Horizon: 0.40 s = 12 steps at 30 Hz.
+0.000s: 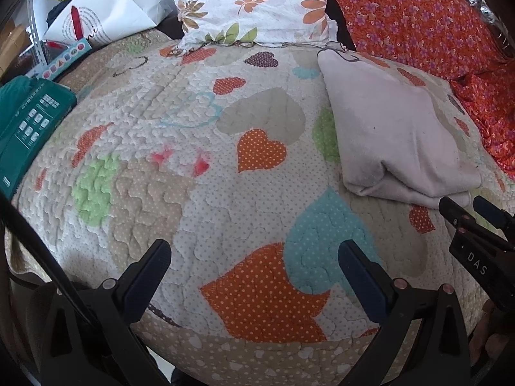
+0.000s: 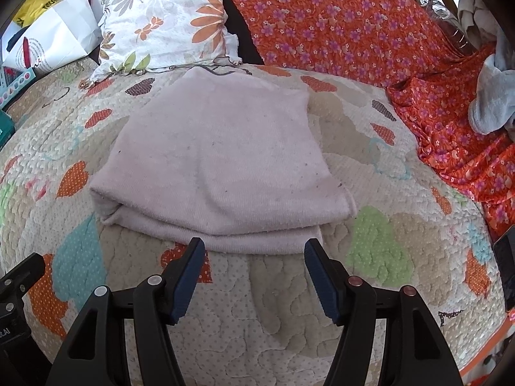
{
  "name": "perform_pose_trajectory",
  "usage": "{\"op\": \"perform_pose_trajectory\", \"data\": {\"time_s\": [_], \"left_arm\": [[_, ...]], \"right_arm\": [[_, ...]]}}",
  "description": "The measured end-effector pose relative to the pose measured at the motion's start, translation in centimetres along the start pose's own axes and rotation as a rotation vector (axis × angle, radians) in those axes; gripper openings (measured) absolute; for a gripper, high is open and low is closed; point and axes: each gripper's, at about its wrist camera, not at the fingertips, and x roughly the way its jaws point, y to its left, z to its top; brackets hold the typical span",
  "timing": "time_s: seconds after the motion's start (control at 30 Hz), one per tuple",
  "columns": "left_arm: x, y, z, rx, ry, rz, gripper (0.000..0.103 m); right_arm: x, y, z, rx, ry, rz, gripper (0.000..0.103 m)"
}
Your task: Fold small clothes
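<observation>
Softness is what I judge in the folded pale-pink knit garment (image 2: 222, 160) lying mid-quilt (image 2: 289, 305): limp and light, best pinched at its near layered hem, with my right gripper (image 2: 254, 273) and left gripper (image 1: 254, 276) both gaping, empty.

Left wrist view. The left gripper (image 1: 254, 254) hangs over a heart-patterned quilt (image 1: 180, 193), its jaws spread wide with nothing between them. A folded pale pink garment (image 1: 389, 128) lies on the quilt toward its right edge, layered edges facing the camera. The right gripper (image 1: 466, 204) enters from the right, its tips just beside the garment's near corner. At the quilt's far edge rest a floral pillow (image 1: 251, 3) and an orange flowered cloth (image 1: 425, 22); a green box (image 1: 29, 122) sits at its left edge.
</observation>
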Motion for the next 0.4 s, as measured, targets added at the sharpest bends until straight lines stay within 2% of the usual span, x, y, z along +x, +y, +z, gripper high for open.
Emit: {"op": "perform_pose_trajectory", "data": {"time_s": [0.4], "left_arm": [[0.9, 1.0, 0.2, -0.055, 0.012, -0.018, 0.103]], "right_arm": [[0.4, 0.1, -0.1, -0.012, 0.007, -0.012, 0.070]]}}
